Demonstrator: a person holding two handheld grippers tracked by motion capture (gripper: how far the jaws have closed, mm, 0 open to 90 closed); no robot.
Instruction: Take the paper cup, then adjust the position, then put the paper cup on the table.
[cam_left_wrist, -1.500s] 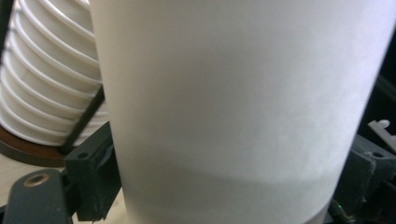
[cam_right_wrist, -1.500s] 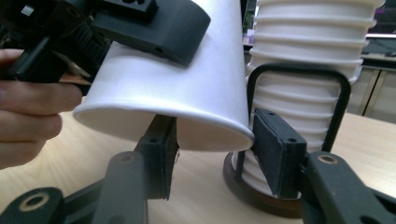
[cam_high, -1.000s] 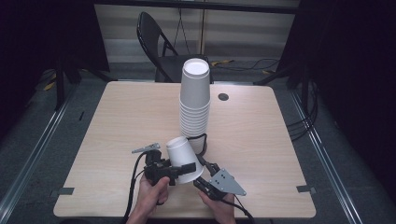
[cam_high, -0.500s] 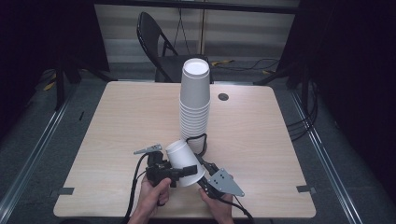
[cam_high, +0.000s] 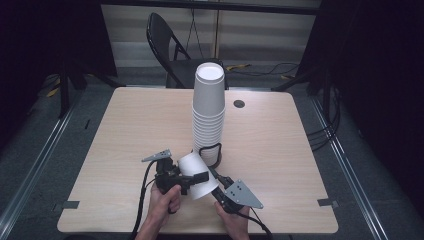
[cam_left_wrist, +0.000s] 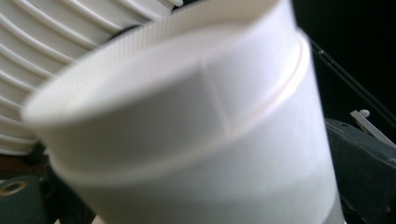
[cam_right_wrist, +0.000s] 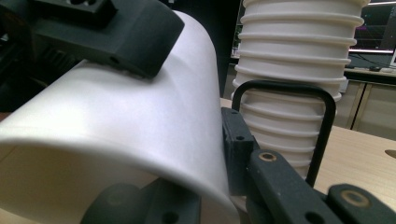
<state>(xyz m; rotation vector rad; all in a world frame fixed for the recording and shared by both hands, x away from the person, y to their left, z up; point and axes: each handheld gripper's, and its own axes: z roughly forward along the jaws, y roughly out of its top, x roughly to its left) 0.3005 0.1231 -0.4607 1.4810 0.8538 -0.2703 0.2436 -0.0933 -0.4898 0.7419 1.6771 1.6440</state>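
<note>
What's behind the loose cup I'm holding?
Behind the loose cup stands the tall cup stack, ribbed rims visible, on the table. The stack's foot is covered by the cup and a black cable loop.

White cup (cam_left_wrist: 196, 135) close up, stacked cups (cam_left_wrist: 56, 51) behind.

single cup (cam_high: 197, 175) lying between both tongs, near table's front edge — cup stack (cam_high: 208, 112) just behind, chair (cam_high: 172, 50) beyond table (cam_high: 125, 125)

My light wooden table (cam_high: 125, 130) bears 1 tall stack of white cups (cam_high: 208, 117) standing upright near its middle.
</note>
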